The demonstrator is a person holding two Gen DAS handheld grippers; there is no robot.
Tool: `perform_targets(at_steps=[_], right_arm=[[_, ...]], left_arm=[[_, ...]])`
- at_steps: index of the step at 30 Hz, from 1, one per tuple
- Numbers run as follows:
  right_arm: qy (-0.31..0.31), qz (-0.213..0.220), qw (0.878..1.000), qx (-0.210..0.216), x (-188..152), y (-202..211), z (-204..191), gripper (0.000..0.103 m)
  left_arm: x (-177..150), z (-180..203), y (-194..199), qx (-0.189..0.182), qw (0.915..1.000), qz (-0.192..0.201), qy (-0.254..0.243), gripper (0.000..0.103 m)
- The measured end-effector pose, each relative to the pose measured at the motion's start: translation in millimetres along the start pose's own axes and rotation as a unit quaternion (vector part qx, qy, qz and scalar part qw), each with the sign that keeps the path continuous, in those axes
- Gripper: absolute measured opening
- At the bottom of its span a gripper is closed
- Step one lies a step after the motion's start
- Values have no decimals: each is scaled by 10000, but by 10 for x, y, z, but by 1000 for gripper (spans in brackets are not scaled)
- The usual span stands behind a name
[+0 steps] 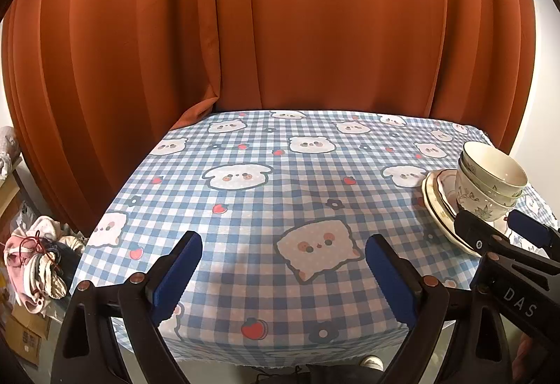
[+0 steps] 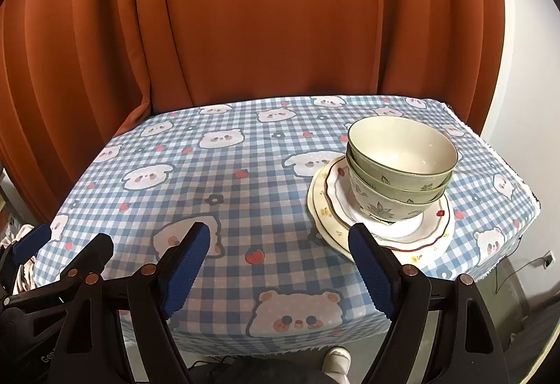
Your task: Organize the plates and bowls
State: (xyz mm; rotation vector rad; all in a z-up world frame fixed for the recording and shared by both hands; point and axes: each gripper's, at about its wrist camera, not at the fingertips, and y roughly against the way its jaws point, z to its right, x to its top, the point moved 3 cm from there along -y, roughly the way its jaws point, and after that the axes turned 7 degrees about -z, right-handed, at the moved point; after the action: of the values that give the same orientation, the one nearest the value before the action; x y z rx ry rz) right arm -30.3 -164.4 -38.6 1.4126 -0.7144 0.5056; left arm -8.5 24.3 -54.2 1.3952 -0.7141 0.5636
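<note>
Task looks finished or nearly so: nested bowls (image 2: 402,167) sit on stacked plates (image 2: 381,230) at the table's (image 2: 210,174) right side, nothing else left out; left gripper (image 1: 283,275) and right gripper (image 2: 280,265) both gape, holding nothing.

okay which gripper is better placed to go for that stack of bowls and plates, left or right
Probably the right gripper: it is open and empty, and the stacked bowls on the plates sit just beyond its right finger. The left gripper, also open, faces bare tablecloth.
</note>
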Motion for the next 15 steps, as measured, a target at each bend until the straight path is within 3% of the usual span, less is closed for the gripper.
perform_targets(at_steps=[15], right_arm=[[-5, -10, 10000, -16, -10, -8, 15, 84]], left_arm=[[-1, 16, -17, -5, 10000, -13, 5, 96]])
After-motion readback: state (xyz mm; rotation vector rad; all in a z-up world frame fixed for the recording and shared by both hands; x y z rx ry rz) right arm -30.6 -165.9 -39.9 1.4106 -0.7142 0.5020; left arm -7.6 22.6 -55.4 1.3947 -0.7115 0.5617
